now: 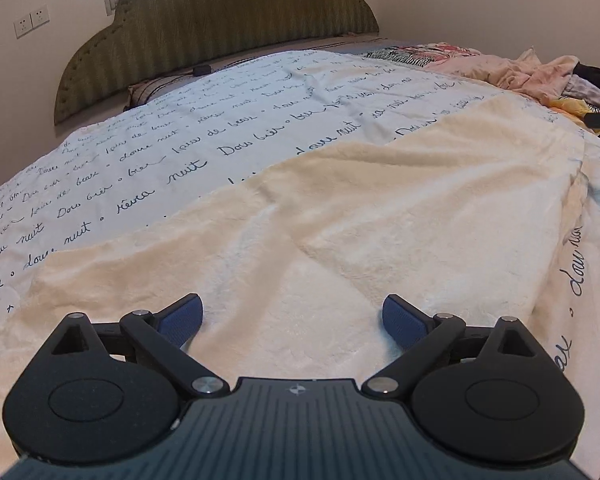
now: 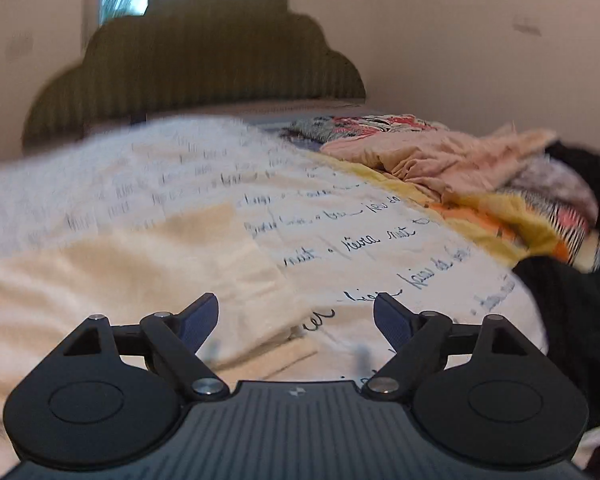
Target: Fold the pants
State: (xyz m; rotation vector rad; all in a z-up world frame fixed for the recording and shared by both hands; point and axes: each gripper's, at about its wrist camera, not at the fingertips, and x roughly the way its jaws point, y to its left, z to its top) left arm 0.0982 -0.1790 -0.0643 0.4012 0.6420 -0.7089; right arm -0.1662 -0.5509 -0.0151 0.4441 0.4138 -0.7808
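The cream fleece pants (image 1: 340, 216) lie spread flat on the bed's script-printed sheet (image 1: 148, 148), their long axis slanting from the near left corner toward the far right edge. Both the left tongs (image 1: 293, 320) and the right tongs (image 2: 296, 318) stand wide apart, holding nothing, low over the near end of the cloth. A clothes heap (image 2: 480, 184) crowds the bed's far right edge, below the headboard (image 1: 220, 28).
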